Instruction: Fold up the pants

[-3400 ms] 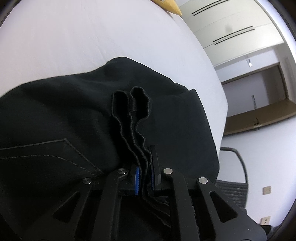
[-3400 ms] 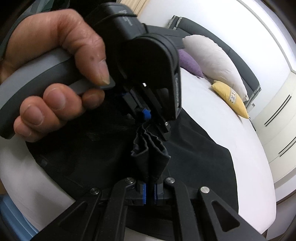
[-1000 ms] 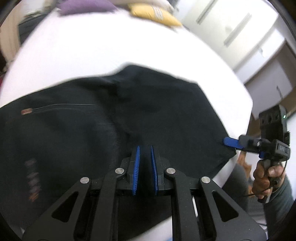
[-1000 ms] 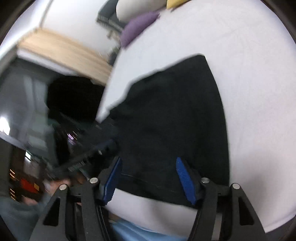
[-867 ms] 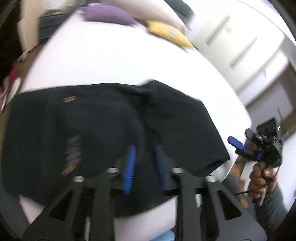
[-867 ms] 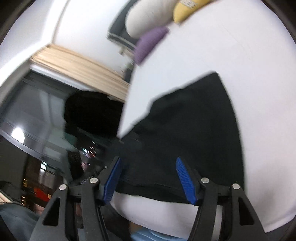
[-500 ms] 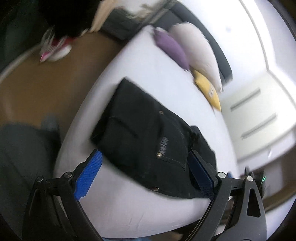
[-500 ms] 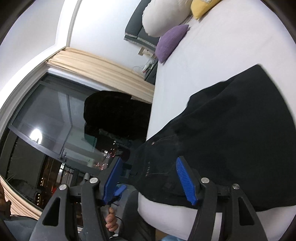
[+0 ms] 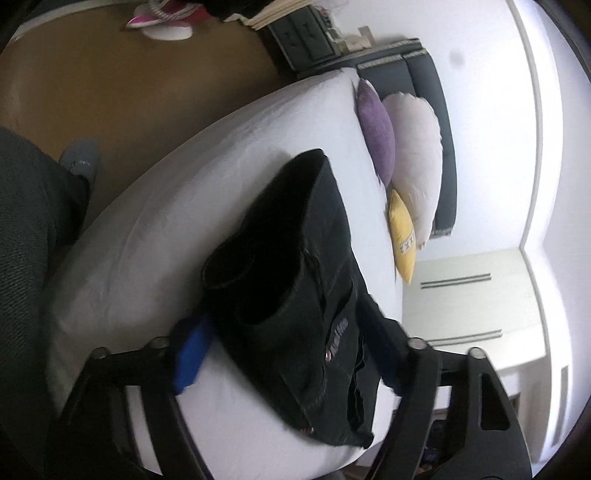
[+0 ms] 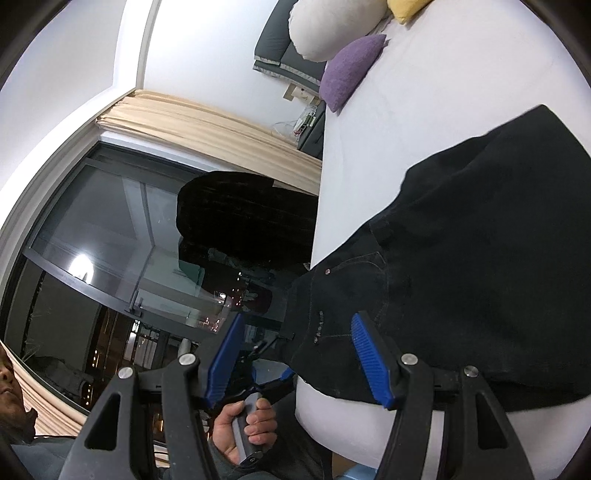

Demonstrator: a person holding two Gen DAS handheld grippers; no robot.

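Pants: black jeans, folded into a compact block, lie on the white bed close to its near edge; in the right wrist view the same jeans fill the right half of the frame, copper rivets and pale stitching showing on the pocket side.
Left gripper: the left gripper points at the near end of the folded jeans, its jaws closing, with that end lying between the blue pads (they look apart from the cloth, though blur makes the right one hard to judge).
Right gripper: the right gripper hangs at the near left corner of the jeans, jaws spread, nothing pressed between the ridged blue pads; the right pad overlaps the denim edge in the picture only.
Hand: a person's hand grips a grey handle low in the right wrist view, beyond the left finger.
Pillows: a purple pillow, a white pillow and a yellow pillow sit in a row at the far end of the bed against a dark headboard.
Floor: brown floor to the left of the bed, with a pink shoe at the far edge (a grey slipper lies nearer).
Window: a dark window under a beige curtain, left of the bed.
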